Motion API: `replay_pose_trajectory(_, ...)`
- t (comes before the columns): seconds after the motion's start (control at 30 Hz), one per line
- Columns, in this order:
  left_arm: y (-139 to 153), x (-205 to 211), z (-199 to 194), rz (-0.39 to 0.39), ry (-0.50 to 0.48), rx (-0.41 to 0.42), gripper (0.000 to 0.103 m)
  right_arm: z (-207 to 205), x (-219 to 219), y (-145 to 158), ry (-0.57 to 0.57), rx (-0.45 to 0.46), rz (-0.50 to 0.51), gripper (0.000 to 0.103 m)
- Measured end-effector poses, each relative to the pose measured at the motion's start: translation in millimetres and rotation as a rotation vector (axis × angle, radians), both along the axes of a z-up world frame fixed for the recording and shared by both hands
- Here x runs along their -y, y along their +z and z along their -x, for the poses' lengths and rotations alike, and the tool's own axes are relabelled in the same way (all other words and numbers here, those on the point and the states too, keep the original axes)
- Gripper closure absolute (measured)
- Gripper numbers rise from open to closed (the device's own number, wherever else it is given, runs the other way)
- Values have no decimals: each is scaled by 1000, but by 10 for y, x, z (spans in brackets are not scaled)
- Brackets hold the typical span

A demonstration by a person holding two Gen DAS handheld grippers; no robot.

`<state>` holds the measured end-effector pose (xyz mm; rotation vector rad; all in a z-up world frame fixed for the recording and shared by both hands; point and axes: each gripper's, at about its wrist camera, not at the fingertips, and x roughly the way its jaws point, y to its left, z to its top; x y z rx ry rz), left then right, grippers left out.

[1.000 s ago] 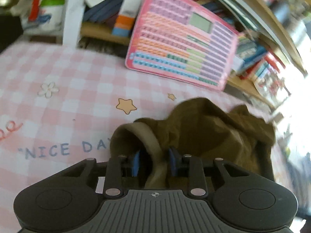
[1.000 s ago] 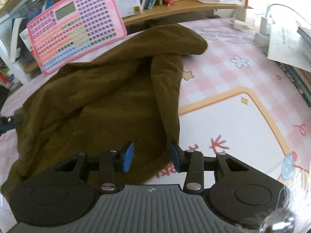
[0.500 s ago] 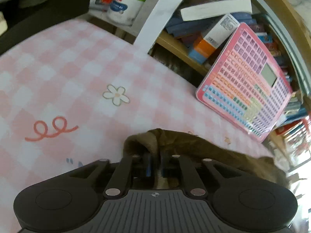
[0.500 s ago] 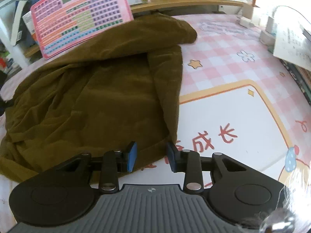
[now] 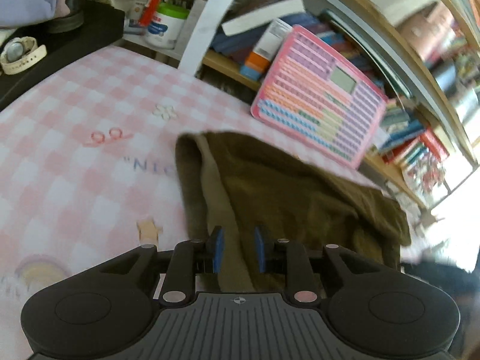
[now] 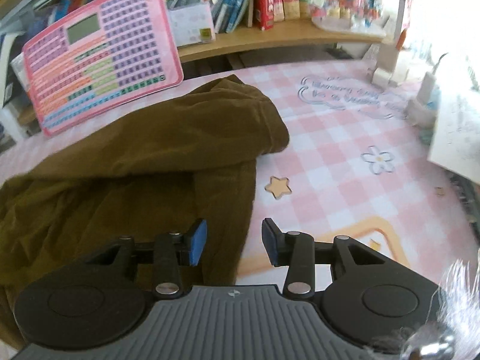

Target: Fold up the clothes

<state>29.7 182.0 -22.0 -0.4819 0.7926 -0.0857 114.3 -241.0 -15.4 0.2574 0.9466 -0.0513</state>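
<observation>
On the pink checked bench [image 5: 75, 114] cover, the blue letters "NIC" are read in the left wrist view, cut off by the olive-brown garment [image 5: 294, 186] that is spread over them. A pale outlined cloud of script is printed farther off in the right wrist view, but it is too blurred to be read. A pink keyboard toy [image 6: 99, 72] with rows of small coloured keys and a grey screen is leaned against the bookshelf [image 6: 270, 39] behind the garment; its key labels cannot be made out.

The left gripper [image 5: 237, 250] is held with its jaws apart, a narrow gap between the blue pads, and a lighter band of the garment's edge is seen passing between them, apparently ungripped. The right gripper [image 6: 234, 244] is held with its jaws wide apart over the garment's right edge; cloth is seen under the left pad and bare bench cover under the right one. The garment is laid in a rumpled heap across the bench, reaching back towards the toy.
</observation>
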Motion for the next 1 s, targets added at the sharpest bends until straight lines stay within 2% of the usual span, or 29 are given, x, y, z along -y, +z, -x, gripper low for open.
replay_pose_trajectory(0.17, 43, 183, 274, -51, 39, -30, 80, -288, 96, -104, -12, -19, -80, 64)
replay_pose_trajectory(0.27, 75, 203, 383, -62, 89, -35, 80, -361, 86, -161, 14, -32, -89, 66)
replay_pose_trajectory(0.3, 84, 214, 411, -62, 104, -34, 80, -366, 83, -172, 27, -29, -88, 70)
replay_pose_trajectory(0.37, 103, 234, 467, -63, 133, -34, 80, -349, 87, -173, 56, -14, -87, 92)
replay_pose_trajectory(0.4, 113, 245, 495, -63, 147, -33, 80, -328, 96, -163, 69, -5, -90, 93)
replay_pose_trajectory(0.47, 110, 306, 529, -65, 166, -44, 80, -223, 124, -70, 87, 41, -84, 97)
replay_pose_trajectory(0.57, 95, 392, 577, -57, 168, -65, 80, 110, 227, 272, 104, 172, -69, 98)
replay_pose_trajectory(0.63, 73, 424, 596, -47, 156, -80, 80, 427, 337, 545, 88, 258, -74, 99)
replay_pose_trajectory(0.7, 41, 434, 601, -35, 139, -95, 76, 802, 471, 697, 35, 301, -70, 99)
replay_pose_trajectory(0.73, 26, 439, 603, -30, 130, -103, 70, 934, 534, 661, 2, 280, -61, 99)
replay_pose_trajectory(0.8, 9, 422, 598, -16, 119, -104, 68, 1145, 656, 492, -67, 200, -39, 98)
replay_pose_trajectory(0.87, -7, 404, 592, -3, 107, -104, 66, 1253, 826, 194, -161, 45, -81, 98)
replay_pose_trajectory(0.93, -24, 387, 586, 10, 95, -105, 65, 1375, 952, -9, -251, -53, -131, 97)
replay_pose_trajectory(1.0, -47, 358, 592, 31, 89, -106, 56, 1477, 987, -37, -278, -59, -133, 95)
